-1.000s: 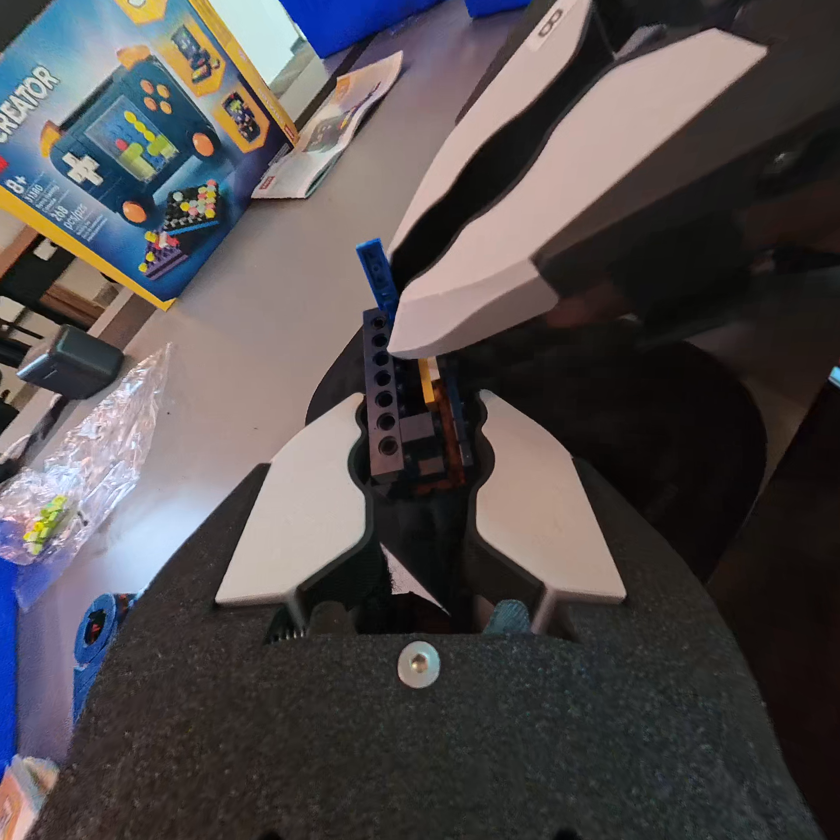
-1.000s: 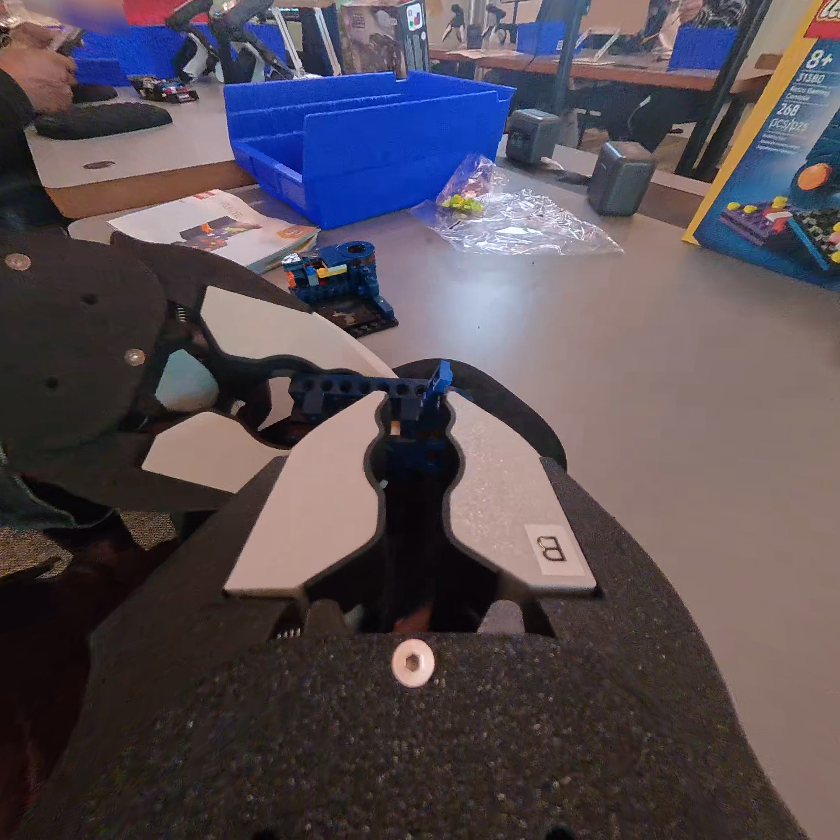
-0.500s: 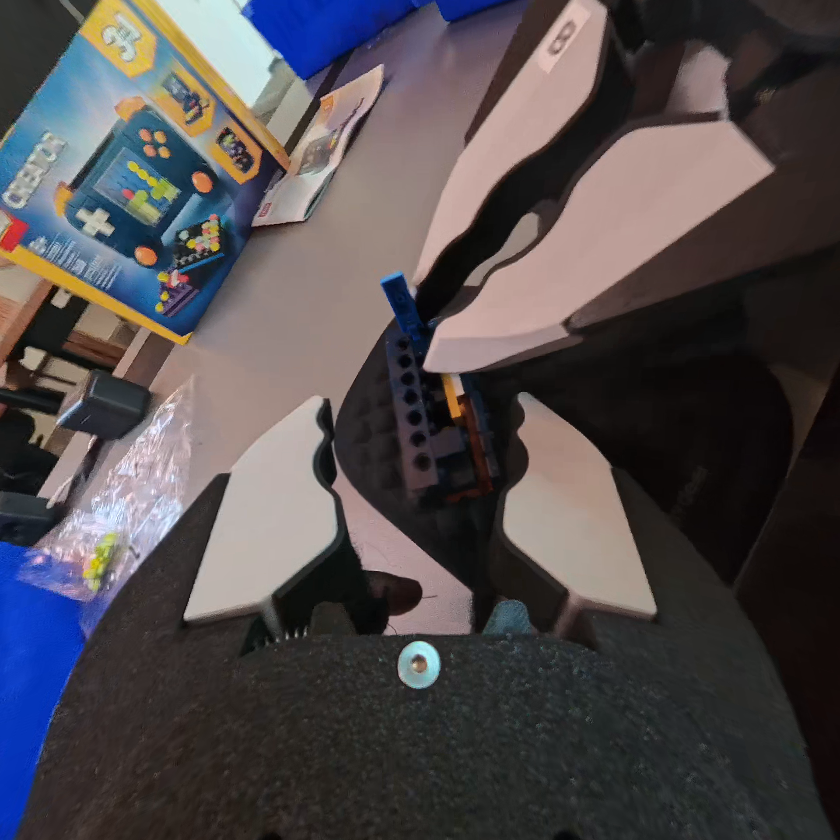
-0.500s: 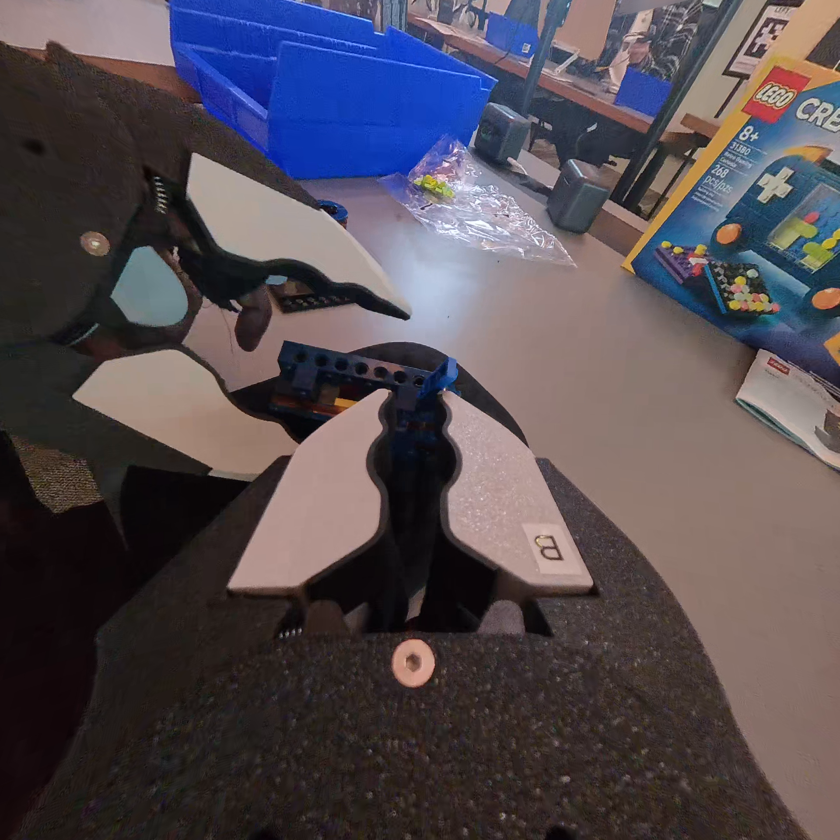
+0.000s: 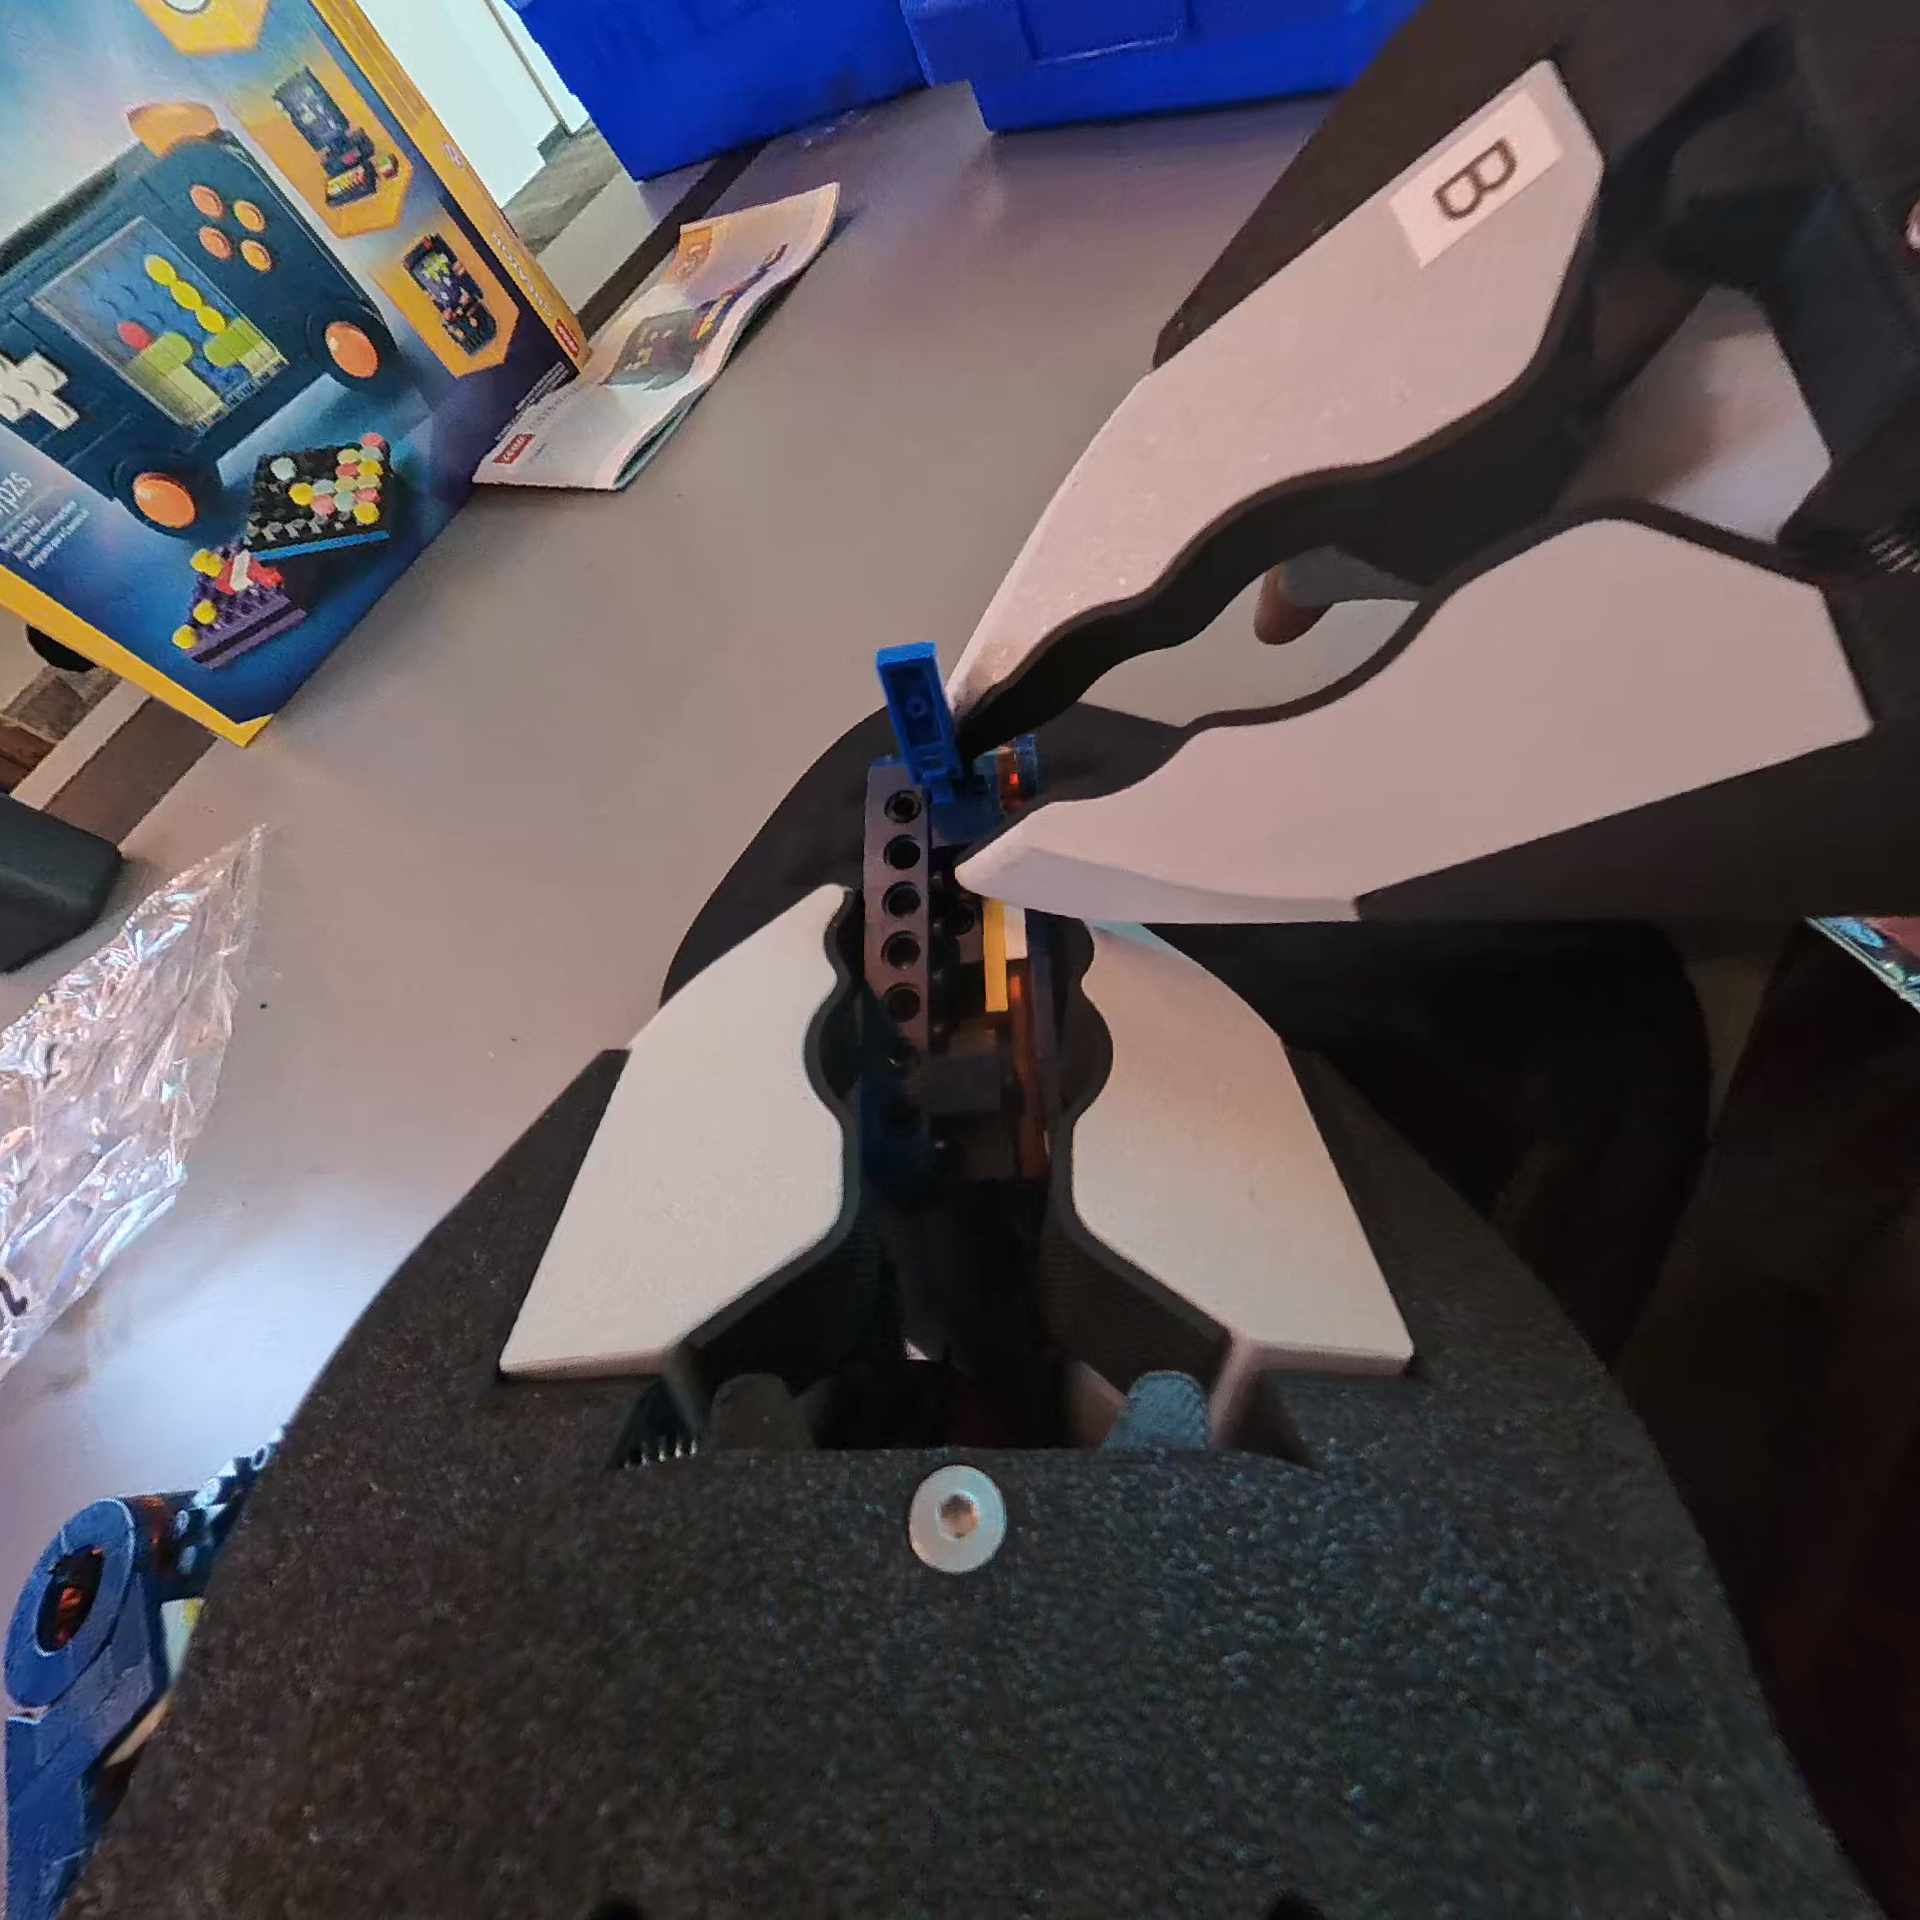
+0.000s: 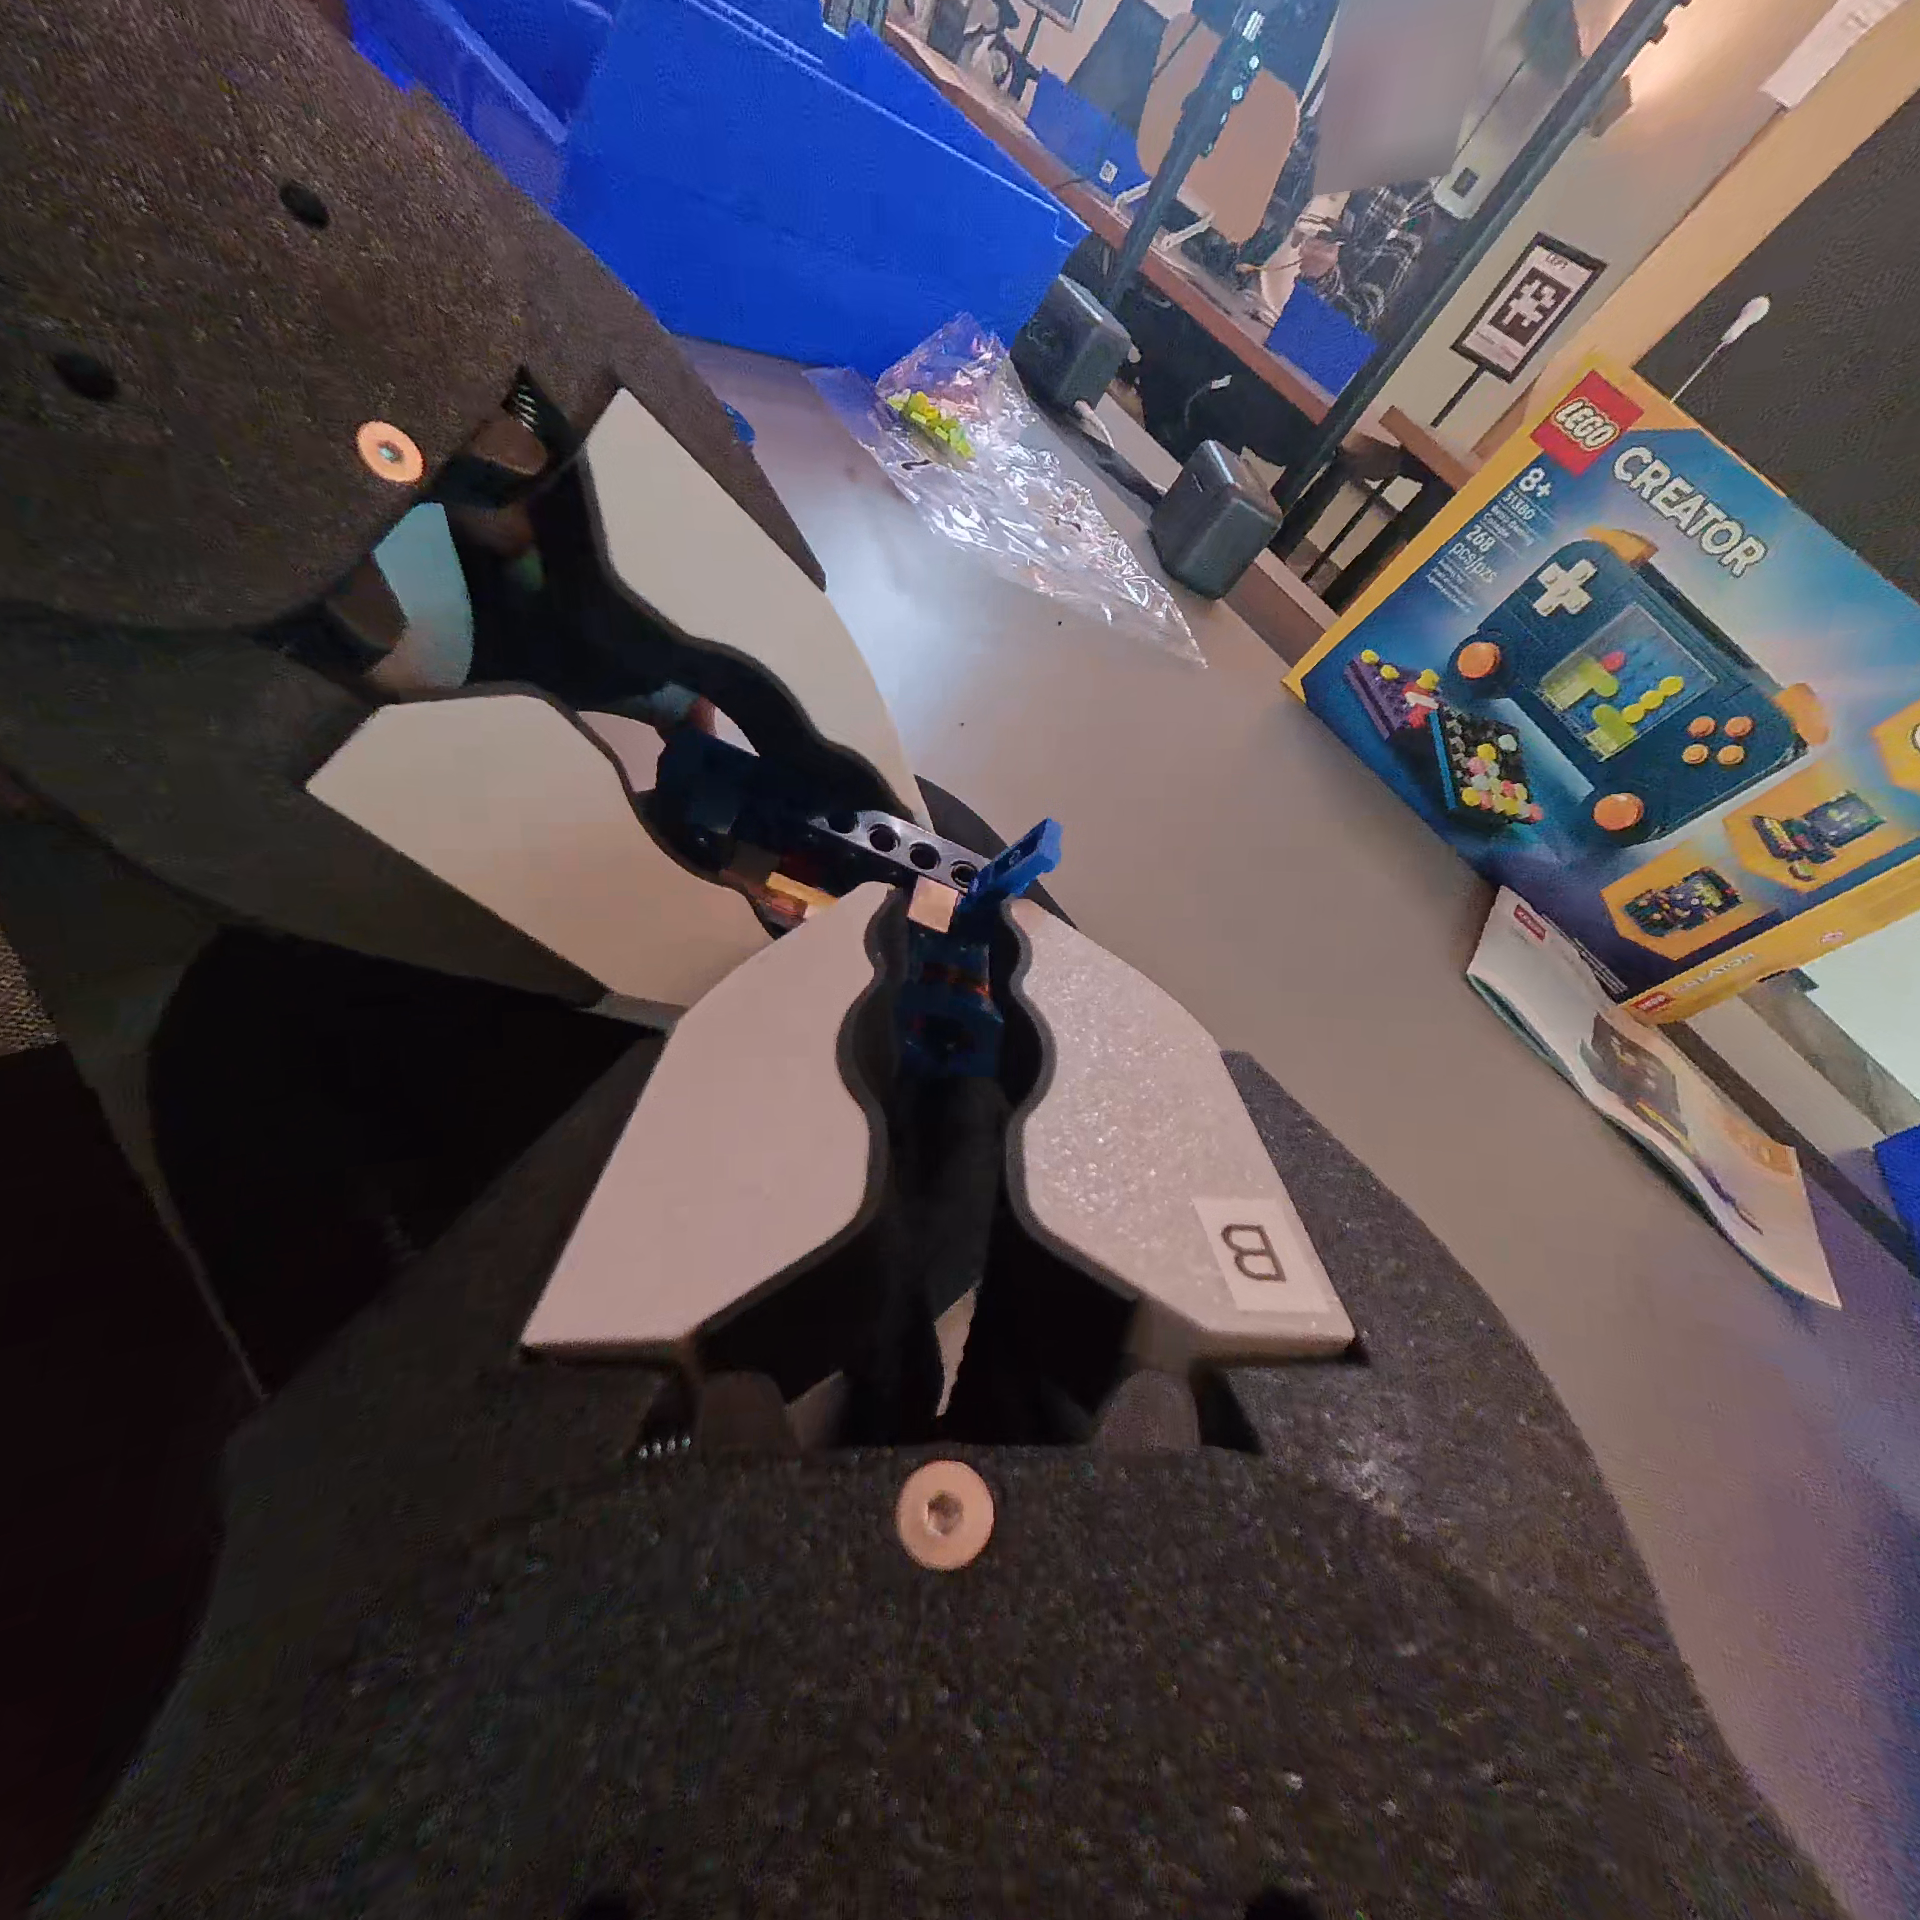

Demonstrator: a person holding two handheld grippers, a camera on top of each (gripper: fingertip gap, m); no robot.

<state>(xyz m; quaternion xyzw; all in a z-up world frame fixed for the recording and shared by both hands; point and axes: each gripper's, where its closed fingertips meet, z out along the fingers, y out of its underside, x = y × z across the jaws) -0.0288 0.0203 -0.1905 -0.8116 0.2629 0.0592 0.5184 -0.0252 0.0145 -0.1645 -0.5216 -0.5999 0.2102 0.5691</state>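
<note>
My bench in a shared lab or workroom, set up for brick building.

I work at a grey table (image 6: pixel 1195 790) with blue plastic storage bins (image 6: pixel 810 218) stacked along its far side, a brick-set box (image 6: pixel 1621 665) standing on it, an instruction booklet (image 5: pixel 665 343) lying open beside the box, and a clear plastic parts bag (image 6: pixel 997 488) holding small yellow-green pieces. Behind it stand more long wooden tables (image 6: pixel 1226 301) with further blue bins, dark metal stands (image 6: pixel 1174 156), small dark grey boxes (image 6: pixel 1210 520) at my table's edge, and a black-and-white marker sign (image 6: pixel 1527 312) on the wall.
</note>
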